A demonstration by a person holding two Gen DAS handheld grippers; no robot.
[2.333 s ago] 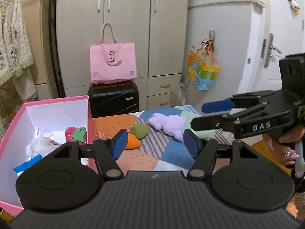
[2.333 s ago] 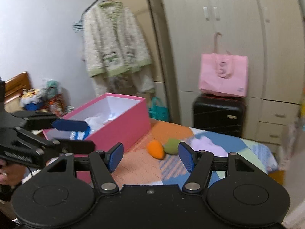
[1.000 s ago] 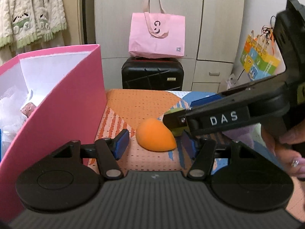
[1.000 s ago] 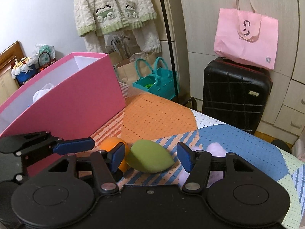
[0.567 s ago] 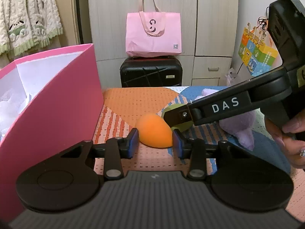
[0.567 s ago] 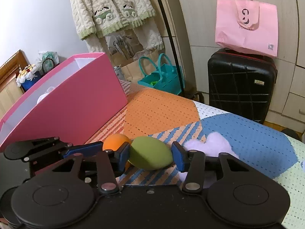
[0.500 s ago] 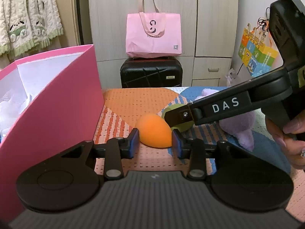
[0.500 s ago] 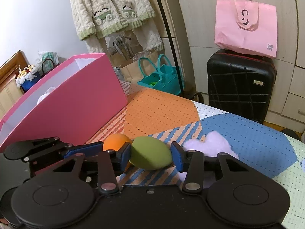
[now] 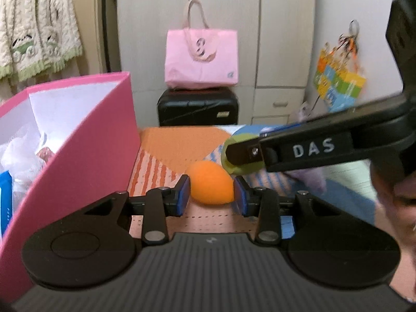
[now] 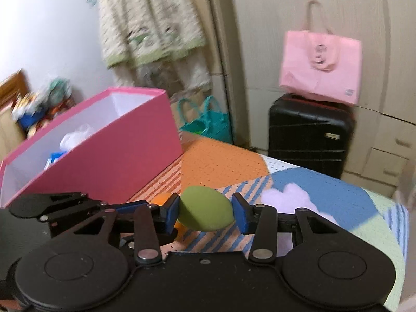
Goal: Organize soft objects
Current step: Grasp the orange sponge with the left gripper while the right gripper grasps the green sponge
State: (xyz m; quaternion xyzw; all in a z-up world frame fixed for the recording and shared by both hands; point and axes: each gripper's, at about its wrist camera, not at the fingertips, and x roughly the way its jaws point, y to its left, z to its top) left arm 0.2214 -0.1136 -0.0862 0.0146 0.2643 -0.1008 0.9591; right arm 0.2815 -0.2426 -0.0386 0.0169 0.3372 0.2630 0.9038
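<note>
My left gripper [image 9: 212, 195] is shut on an orange egg-shaped sponge [image 9: 211, 186], held just above the patterned mat. My right gripper [image 10: 206, 214] is shut on a green egg-shaped sponge [image 10: 205, 212]; it crosses the left wrist view from the right, where the green sponge [image 9: 243, 167] shows behind its finger. The two grippers are side by side, the orange sponge [image 10: 162, 199] peeking out left of the green one. A pink box [image 9: 91, 156] with white and blue soft items inside stands to the left. A lilac fluffy piece [image 10: 288, 200] lies on the mat to the right.
The patterned mat [image 10: 223, 163] covers the table. Behind it stand a black suitcase [image 9: 197, 109] with a pink tote bag [image 9: 201, 59] on top, and wardrobe doors. A teal bag [image 10: 208, 122] sits on the floor and a knitted cardigan [image 10: 153, 18] hangs at the back.
Both grippers have closed on their sponges and lifted them a little off the mat. Both views have risen and are blurred by motion.
</note>
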